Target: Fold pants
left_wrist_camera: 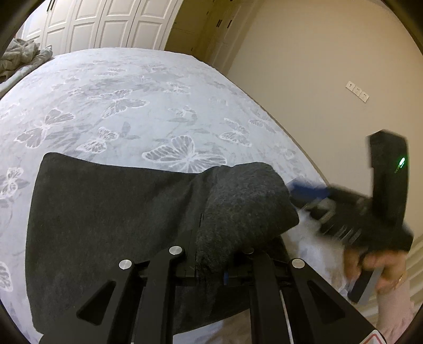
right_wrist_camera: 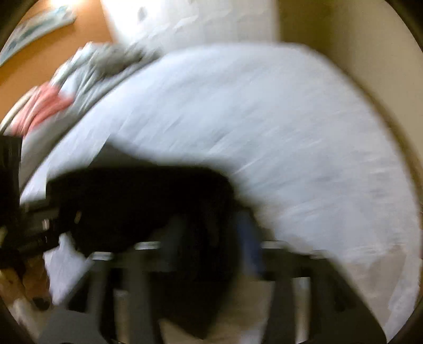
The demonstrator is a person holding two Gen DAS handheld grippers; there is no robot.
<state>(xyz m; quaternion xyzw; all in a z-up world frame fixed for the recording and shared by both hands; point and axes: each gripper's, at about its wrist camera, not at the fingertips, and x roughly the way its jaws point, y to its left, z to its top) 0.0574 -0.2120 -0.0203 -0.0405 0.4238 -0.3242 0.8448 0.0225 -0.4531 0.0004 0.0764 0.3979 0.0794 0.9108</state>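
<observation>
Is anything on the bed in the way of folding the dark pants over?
Nothing visible is. The bed beyond the pants is bare sheet. The grey clothes sit at the far corner, well apart. The left gripper already has pants fabric bunched over it.

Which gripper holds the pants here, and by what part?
The left gripper is shut on a bunched fold of the dark pants. The right gripper is too blurred to tell.

Bed point(left_wrist_camera: 148, 87) under a pale sheet printed with butterflies. Crumpled grey bedding point(left_wrist_camera: 19, 57) heaped at its far corner, pink cloth point(right_wrist_camera: 39, 108) beside that. White panelled wardrobe doors point(left_wrist_camera: 105, 22) behind. Beige wall with three switch plates point(left_wrist_camera: 357, 91).
</observation>
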